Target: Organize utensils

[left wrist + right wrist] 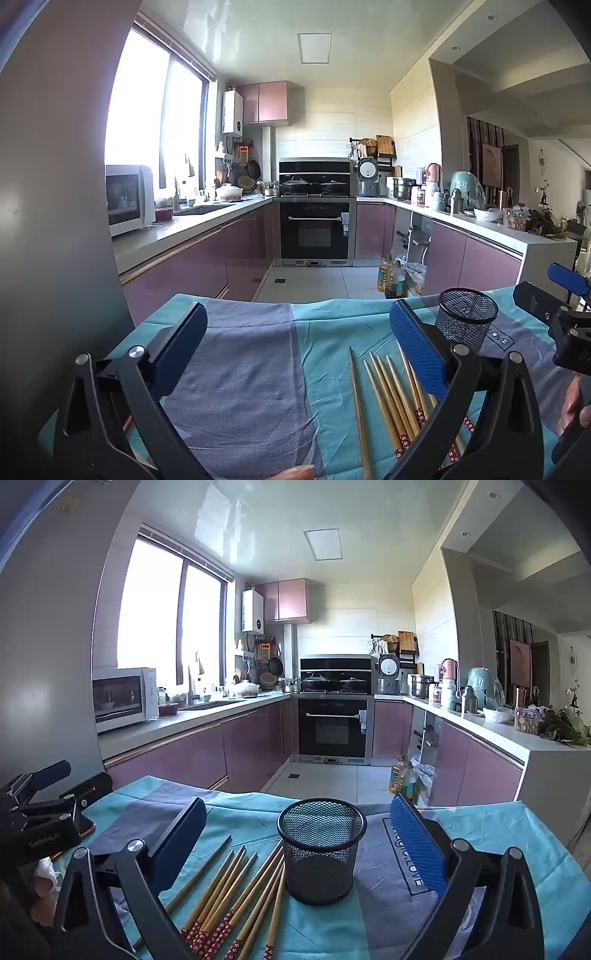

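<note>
Tablecloth (pixel 498 834) holds chopsticks (pixel 236 886), tips fanned toward mesh cup (pixel 320 856).

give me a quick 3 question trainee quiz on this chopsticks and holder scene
1. True or false: the mesh holder already contains chopsticks.
2. Multiple choice: the chopsticks lie A) on the cloth B) inside the holder C) between the right gripper's fingers.
3. Fill in: in the right wrist view the chopsticks lie to the ____ of the holder.

Key
1. False; it looks empty.
2. A; both the right gripper and the left gripper are open and hold nothing.
3. left
</note>
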{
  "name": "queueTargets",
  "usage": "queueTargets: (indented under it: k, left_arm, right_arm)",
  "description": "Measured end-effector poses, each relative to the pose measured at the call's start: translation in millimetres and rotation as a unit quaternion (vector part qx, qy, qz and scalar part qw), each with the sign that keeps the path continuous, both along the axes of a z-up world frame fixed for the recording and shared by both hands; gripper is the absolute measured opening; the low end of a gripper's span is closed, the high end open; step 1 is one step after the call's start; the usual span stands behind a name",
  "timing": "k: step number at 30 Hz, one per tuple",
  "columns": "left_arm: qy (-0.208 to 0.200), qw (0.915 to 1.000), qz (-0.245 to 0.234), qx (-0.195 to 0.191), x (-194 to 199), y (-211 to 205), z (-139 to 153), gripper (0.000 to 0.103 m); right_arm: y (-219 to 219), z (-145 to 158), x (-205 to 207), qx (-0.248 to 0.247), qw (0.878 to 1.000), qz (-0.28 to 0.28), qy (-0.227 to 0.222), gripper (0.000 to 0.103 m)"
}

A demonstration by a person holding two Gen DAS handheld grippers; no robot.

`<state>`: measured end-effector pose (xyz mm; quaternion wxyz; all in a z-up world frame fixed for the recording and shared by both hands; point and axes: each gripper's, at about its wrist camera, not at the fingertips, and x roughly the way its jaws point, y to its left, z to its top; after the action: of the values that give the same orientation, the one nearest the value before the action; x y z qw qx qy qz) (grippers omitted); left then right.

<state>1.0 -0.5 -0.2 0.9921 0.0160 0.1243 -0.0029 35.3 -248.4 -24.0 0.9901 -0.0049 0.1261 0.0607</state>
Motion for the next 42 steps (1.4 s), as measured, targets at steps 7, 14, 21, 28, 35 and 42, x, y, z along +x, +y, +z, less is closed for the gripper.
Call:
queueTargets:
  k: [7, 14, 21, 28, 35, 42]
  left_arm:
    - [-0.006, 1.0000, -0.002, 0.000, 4, -3, 0, 0.097]
    - [-0.021, 0.9998, -0.003, -0.005, -6, -3, 3, 0.097]
    - [-0.029, 0.9996, -0.002, -0.006, -9, -2, 3, 0.097]
    - [-0.035, 0.9994, -0.001, -0.007, -14, -1, 7, 0.097]
    - [-0.035, 0.9994, -0.001, -0.007, -15, -1, 8, 0.097]
    - [-0.036, 0.9993, -0.002, -0.007, -15, -1, 9, 0.097]
  right_arm:
    - [-3, 4, 4, 0.002, 1.000, -0.006, -0.005, 0.097]
    - [-4, 6, -7, 0.005, 1.000, -0.014, -0.026, 0.097]
    - [-5, 8, -12, 0.006, 0.999, -0.015, -0.032, 0.097]
    - [-6, 8, -16, 0.007, 0.999, -0.016, -0.036, 0.097]
    - [-4, 8, -17, 0.005, 0.999, -0.019, -0.037, 0.097]
    - [-4, 9, -17, 0.004, 0.999, -0.020, -0.037, 0.097]
